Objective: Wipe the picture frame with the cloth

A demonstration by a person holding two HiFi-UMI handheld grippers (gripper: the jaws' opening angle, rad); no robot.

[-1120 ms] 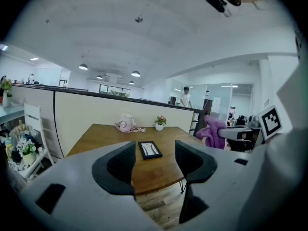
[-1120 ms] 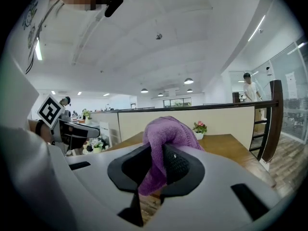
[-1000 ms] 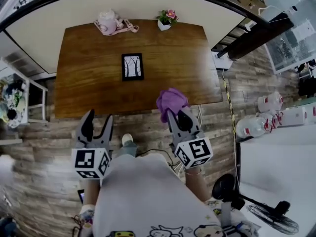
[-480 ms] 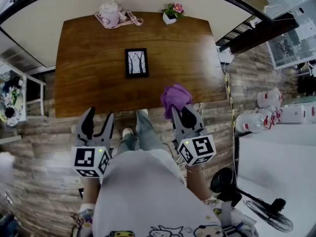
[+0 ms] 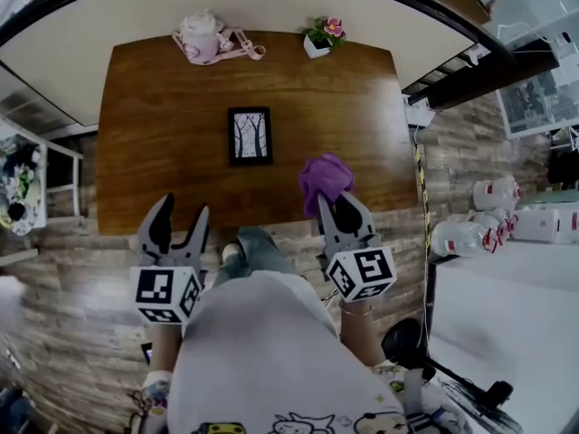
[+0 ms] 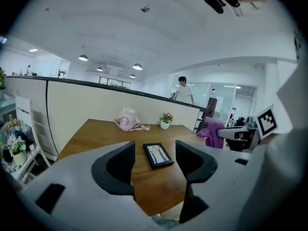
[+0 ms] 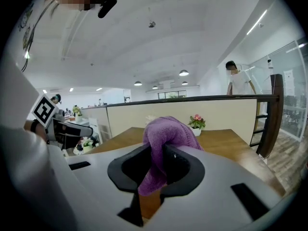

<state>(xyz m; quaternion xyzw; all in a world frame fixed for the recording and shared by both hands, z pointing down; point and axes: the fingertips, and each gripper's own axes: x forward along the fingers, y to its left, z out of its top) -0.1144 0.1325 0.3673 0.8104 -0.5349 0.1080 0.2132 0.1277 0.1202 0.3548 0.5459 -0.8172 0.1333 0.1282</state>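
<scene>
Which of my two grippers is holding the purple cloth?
The right gripper, shut on the purple cloth; the left gripper is open and empty.

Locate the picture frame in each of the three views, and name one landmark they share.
Head view: picture frame at the middle of the table.
Left gripper view: low centre, between the open jaws.
Right gripper view: not in it; purple cloth fills the centre.
Shared landmark: flower pot at the table's far edge.

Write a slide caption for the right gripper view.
Right gripper clamped on the purple cloth, with the wooden table and a potted flower ahead.
</scene>
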